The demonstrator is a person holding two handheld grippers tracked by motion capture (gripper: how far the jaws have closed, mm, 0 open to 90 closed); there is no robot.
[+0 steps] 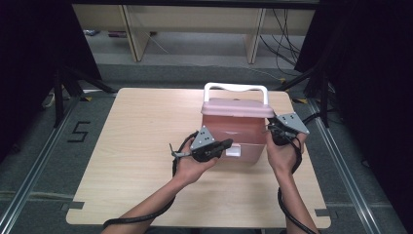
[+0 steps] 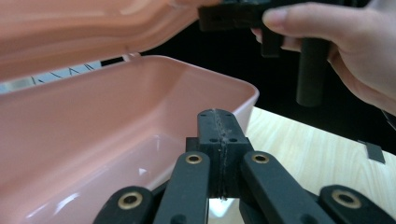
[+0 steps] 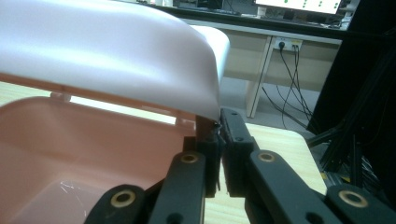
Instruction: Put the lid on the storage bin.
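- Right gripper (image 3: pixel 219 140) — jaws pinched on the pink lid's (image 3: pixel 116 56) corner edge, box (image 3: pixel 70 154) just below; a thin bite could slip and drop it
- Left gripper (image 2: pixel 219 135) — jaws closed, empty, at the box front; poor bracing risks sliding

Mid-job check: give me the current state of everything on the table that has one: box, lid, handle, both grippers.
pink box: upright on the table, open, inside looks empty.
lid: raised partway, edge pinched.
white handle: standing upright.
white latch: undone.
left gripper: shut, holding nothing.
right gripper: shut on the lid's edge.
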